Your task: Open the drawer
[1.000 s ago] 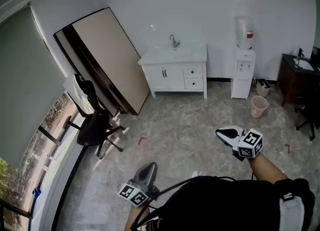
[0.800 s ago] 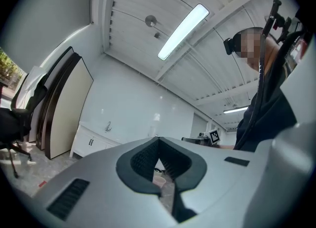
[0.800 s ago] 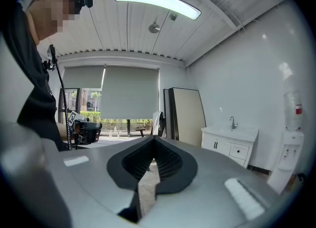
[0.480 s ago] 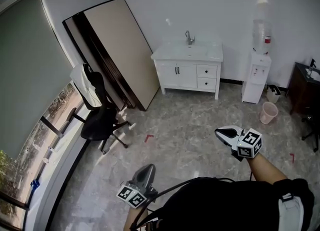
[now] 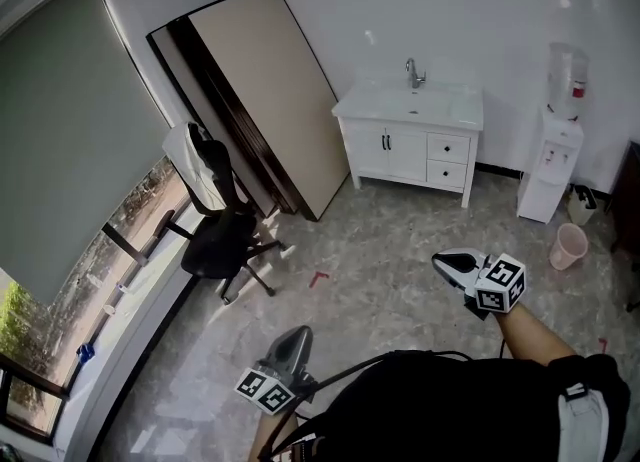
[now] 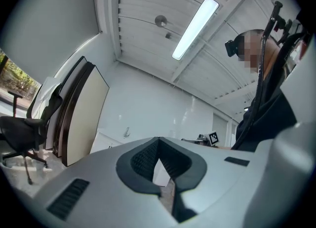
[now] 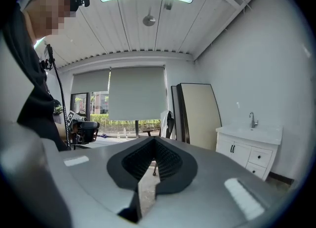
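the cabinet (image 5: 395,150) stood at the far edge of the floor (image 5: 380,270), flush against the back wall, with a white sink top and a tap (image 5: 413,73) on it. its two drawers (image 5: 447,148) were stacked in the right part of its front, one above the other, both shut. two doors filled the left part. in the right gripper view the same drawers showed at the right, also shut.

both grippers were out on the open floor, well apart from the cabinet. the left gripper (image 5: 299,333) sat low in the head view, close to the person's dark top, nose aimed toward the far wall. its own view showed the jaws pressed together at the tips, nothing between them. the right gripper (image 5: 445,265) was higher and further right, at the end of a bare forearm, nose aimed left across the floor. its jaws were likewise closed tip to tip and held nothing.

a black chair (image 5: 225,240) stood near the left edge of the floor, by the window. tall boards (image 5: 270,90) leaned on the wall at the far left corner – just left of the cabinet. a dispenser (image 5: 550,165) stood right of the cabinet at the far edge, and a pink bin (image 5: 569,246) sat on the floor just in front of it.
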Demonstrator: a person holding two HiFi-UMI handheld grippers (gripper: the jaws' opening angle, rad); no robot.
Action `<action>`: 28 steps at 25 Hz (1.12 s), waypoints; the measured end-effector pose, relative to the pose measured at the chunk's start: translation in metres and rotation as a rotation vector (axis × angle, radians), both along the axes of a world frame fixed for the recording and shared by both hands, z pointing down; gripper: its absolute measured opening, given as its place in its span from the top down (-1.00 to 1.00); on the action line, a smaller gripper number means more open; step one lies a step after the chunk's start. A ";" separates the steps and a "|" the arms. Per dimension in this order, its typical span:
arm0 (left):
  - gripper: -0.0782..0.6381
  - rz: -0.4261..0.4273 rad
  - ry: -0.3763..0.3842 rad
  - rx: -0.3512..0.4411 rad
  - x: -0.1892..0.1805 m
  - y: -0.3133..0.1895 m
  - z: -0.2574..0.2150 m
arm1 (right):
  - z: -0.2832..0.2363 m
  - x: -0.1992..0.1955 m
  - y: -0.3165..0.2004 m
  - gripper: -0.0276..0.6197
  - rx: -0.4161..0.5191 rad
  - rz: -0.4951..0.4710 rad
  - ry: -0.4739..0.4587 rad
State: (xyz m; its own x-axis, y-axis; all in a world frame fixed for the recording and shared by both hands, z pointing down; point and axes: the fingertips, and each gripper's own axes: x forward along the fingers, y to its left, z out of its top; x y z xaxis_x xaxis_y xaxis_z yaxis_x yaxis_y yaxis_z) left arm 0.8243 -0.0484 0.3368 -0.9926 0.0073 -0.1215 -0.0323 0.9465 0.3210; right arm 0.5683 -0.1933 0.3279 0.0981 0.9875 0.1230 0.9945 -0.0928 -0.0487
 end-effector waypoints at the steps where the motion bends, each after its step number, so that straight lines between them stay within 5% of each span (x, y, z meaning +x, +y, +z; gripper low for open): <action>1: 0.78 -0.011 0.001 -0.004 -0.013 0.001 -0.003 | -0.003 -0.013 0.005 0.92 -0.002 -0.018 -0.008; 9: 0.78 -0.035 -0.026 -0.014 -0.132 0.013 -0.016 | -0.017 -0.123 0.035 0.92 -0.032 -0.083 -0.045; 14: 0.78 -0.010 -0.004 -0.010 -0.192 0.019 -0.016 | -0.007 -0.192 0.030 0.92 -0.026 -0.018 0.008; 28: 0.78 0.171 -0.005 0.018 -0.294 0.110 -0.001 | 0.010 -0.267 0.070 0.92 0.002 0.166 0.004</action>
State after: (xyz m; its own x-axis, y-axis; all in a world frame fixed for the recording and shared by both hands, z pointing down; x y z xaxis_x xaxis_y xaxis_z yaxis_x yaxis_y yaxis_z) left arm 0.5304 0.0616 0.3361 -0.9789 -0.1596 -0.1279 -0.1943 0.9212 0.3373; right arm 0.3013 -0.1230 0.3379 -0.0659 0.9899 0.1253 0.9959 0.0730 -0.0527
